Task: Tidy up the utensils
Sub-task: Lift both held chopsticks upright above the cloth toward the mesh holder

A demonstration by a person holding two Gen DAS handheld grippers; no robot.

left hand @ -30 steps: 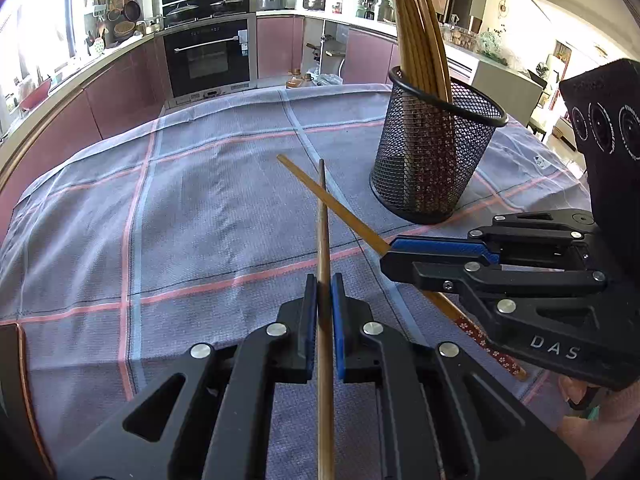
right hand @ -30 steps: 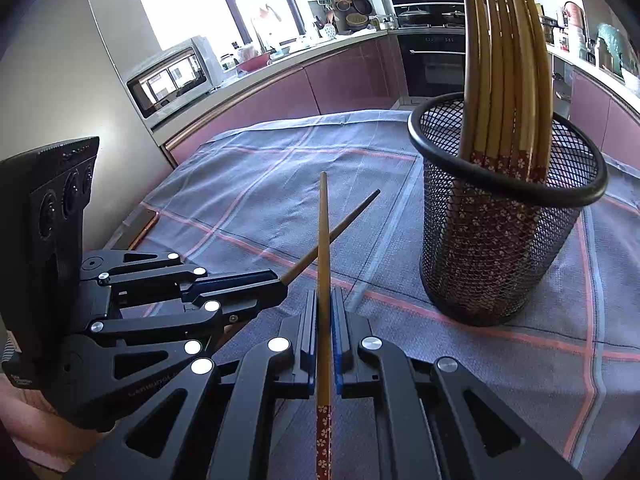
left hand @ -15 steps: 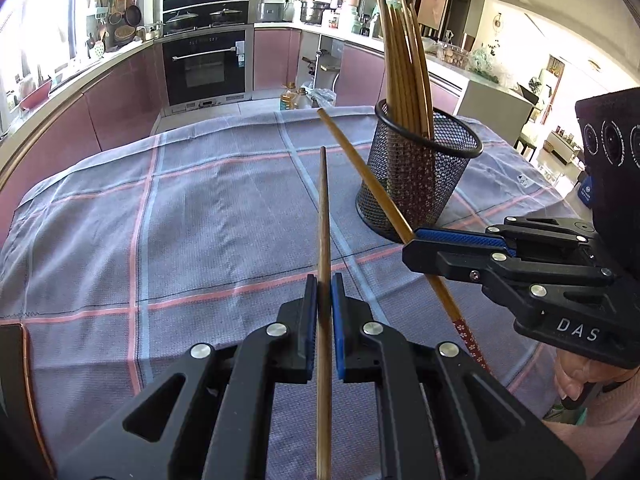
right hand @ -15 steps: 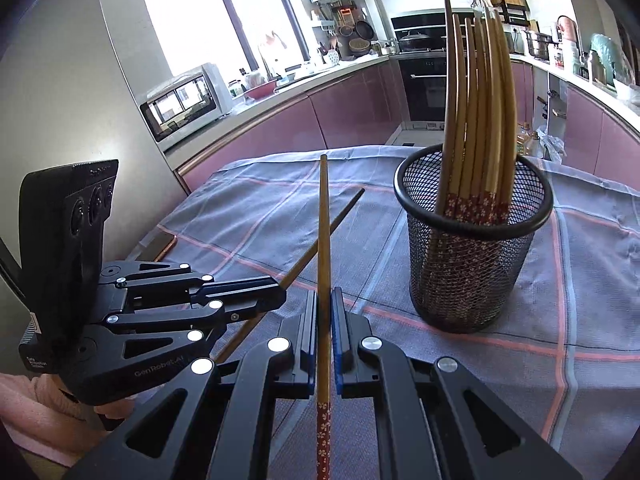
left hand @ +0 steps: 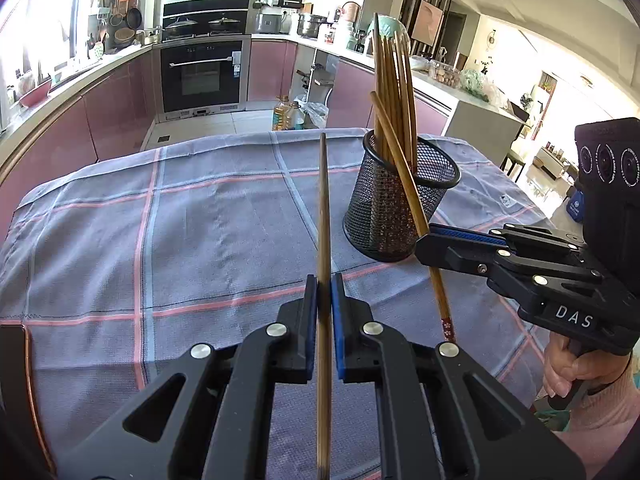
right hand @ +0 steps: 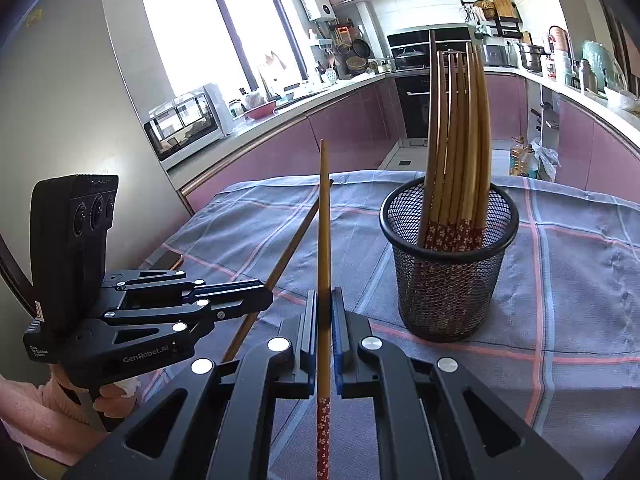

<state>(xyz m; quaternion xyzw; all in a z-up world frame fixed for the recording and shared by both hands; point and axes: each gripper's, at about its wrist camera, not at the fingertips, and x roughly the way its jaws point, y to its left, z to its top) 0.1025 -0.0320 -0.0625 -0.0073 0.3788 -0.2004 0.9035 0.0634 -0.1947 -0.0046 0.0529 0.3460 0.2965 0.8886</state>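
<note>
Left wrist view: the left gripper [left hand: 324,294] is clamping one chopstick [left hand: 323,208] over a checked cloth [left hand: 192,232]. To its right, the right gripper [left hand: 426,242] is pinching a second chopstick [left hand: 400,168], slanting across a mesh cup [left hand: 400,208] packed with more.

Right wrist view: the right gripper [right hand: 324,312] is gripping its chopstick [right hand: 324,240], flowered end nearest the camera. The left gripper [right hand: 264,300], at left, is holding its chopstick [right hand: 296,236] slanted. The mesh cup [right hand: 448,280] is standing on the cloth [right hand: 580,280], right of both.
</note>
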